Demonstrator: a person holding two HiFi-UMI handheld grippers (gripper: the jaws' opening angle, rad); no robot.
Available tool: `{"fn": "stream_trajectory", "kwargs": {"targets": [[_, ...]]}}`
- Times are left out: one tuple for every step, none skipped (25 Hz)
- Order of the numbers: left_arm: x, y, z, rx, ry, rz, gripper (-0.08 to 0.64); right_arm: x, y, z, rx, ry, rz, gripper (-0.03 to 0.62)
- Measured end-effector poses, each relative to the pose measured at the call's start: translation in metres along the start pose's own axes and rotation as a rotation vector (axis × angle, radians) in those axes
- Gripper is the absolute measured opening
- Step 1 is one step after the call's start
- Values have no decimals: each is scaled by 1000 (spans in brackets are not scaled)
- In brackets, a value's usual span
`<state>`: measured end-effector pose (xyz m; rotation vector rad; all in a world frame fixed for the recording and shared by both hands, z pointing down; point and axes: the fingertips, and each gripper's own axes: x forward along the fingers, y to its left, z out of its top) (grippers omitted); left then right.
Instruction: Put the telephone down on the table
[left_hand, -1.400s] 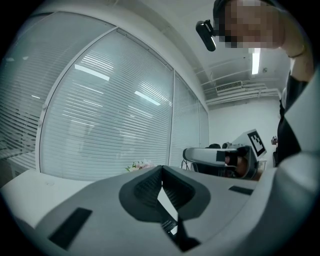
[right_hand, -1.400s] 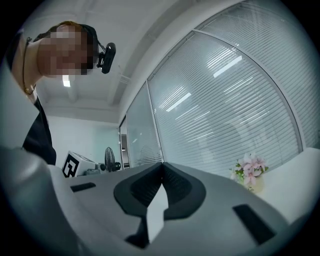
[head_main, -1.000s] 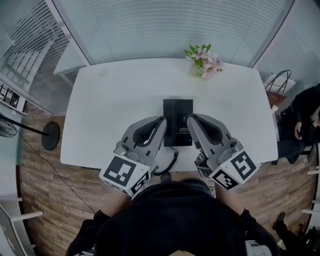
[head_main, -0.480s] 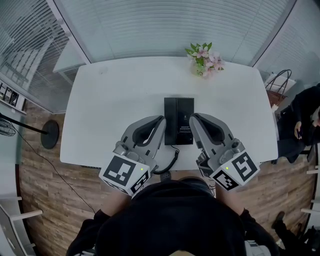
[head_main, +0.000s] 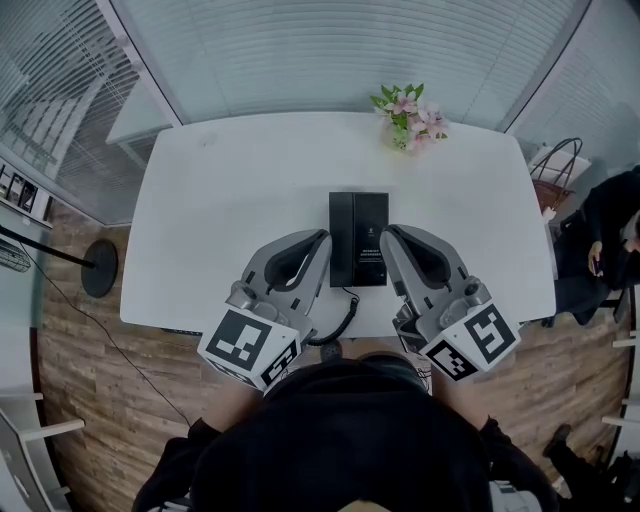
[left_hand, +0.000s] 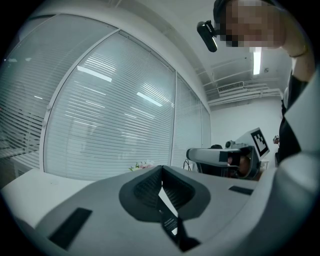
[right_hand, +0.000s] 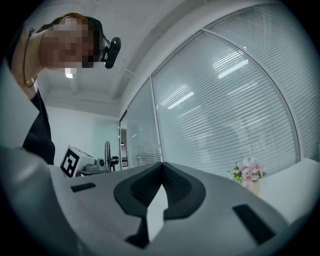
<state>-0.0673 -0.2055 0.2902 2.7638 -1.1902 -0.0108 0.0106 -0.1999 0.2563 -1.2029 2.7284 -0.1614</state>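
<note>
A black telephone (head_main: 358, 239) lies flat on the white table (head_main: 230, 200), its handset resting along the left side and a coiled cord (head_main: 340, 322) running off the near edge. My left gripper (head_main: 322, 240) is shut and empty, its tip just left of the phone. My right gripper (head_main: 388, 236) is also shut and empty, tip just right of the phone. Both hover near the table's front edge. In the left gripper view the jaws (left_hand: 161, 170) meet with nothing between; the right gripper view shows the same at the tips (right_hand: 161, 170).
A small vase of pink flowers (head_main: 408, 118) stands at the table's far right edge. Glass walls with blinds surround the table. A floor lamp base (head_main: 100, 270) sits left of it, and a seated person (head_main: 610, 240) is at the far right.
</note>
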Motion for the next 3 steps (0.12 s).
{"fn": "stream_trajectory", "kwargs": {"targets": [[0,0,0,1,0,0,14,0,0,0,0,-1,0,5],[-1,0,0,1,0,0,14,-1,1,0,-1,-1,0,5],[-1,-1,0,2,0,0,14,-1,1,0,-1,-2,-1,5]]}}
